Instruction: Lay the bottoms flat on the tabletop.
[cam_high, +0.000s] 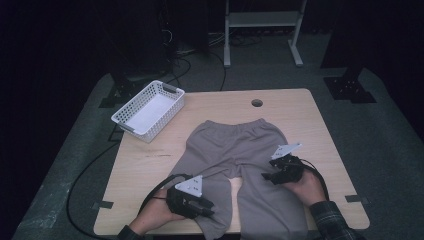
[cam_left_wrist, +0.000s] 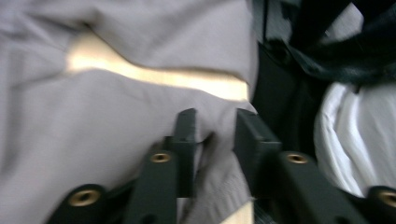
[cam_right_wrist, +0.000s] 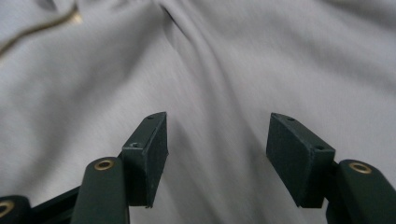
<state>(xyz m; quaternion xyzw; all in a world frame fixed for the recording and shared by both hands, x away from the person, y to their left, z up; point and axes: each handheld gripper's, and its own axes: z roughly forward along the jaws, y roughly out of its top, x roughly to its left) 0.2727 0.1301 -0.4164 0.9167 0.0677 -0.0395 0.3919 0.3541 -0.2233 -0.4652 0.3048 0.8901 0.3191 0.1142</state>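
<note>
Grey pants (cam_high: 235, 145) lie flat on the wooden table (cam_high: 150, 160), waistband at the far side and both legs toward me. My left gripper (cam_high: 209, 209) sits at the hem of the left leg, near the table's front edge. In the left gripper view its jaws (cam_left_wrist: 215, 135) stand close together with a fold of the grey cloth (cam_left_wrist: 93, 130) pinched between them. My right gripper (cam_high: 268, 176) rests over the right leg. In the right gripper view it (cam_right_wrist: 217, 140) is open just above wrinkled grey fabric (cam_right_wrist: 233, 70), with nothing between its pads.
A white slotted basket (cam_high: 160, 122) stands at the table's far left corner. A round hole (cam_high: 257, 103) lies in the tabletop behind the waistband. A black cable (cam_high: 85, 175) loops off the left edge. A white stand (cam_high: 260, 20) is on the floor beyond.
</note>
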